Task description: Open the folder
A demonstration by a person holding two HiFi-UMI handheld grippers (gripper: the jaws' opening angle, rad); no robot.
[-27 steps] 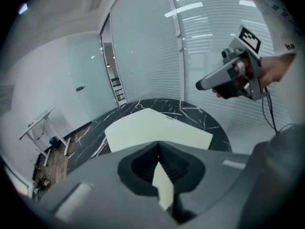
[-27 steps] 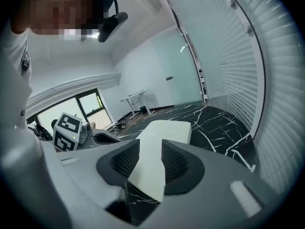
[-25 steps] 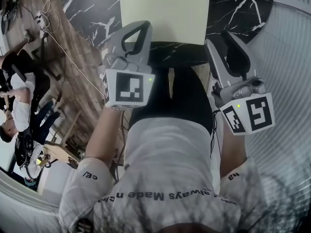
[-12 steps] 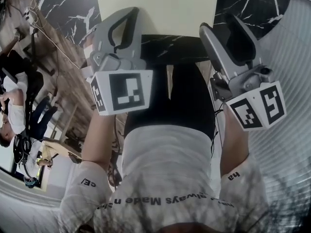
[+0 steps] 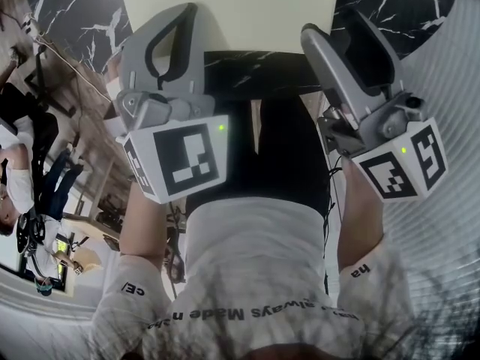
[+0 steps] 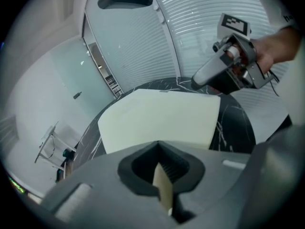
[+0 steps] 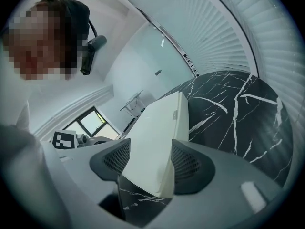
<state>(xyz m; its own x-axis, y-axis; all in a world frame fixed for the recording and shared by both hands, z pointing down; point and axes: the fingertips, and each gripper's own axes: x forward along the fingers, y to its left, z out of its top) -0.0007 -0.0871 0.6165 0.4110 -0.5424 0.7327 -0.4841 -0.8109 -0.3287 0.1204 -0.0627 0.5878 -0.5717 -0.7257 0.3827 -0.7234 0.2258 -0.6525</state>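
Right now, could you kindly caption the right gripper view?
Right claw, jaws just opening, straddles a corner of the cream folder on the marble table.

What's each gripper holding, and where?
The left gripper seems to pinch the cream folder by its near edge. The right gripper, jaws just opened, straddles its corner ungripped.

Folder [image 7: 159, 128] on table [image 7: 238, 118], right claw [image 7: 150, 160] astride corner (near side)

At the lower middle of the head view, upside-down print on the white shirt [image 5: 255, 246] is read in part as "always Made". On the sleeve [image 5: 371, 283] at lower right, "ha" is read.
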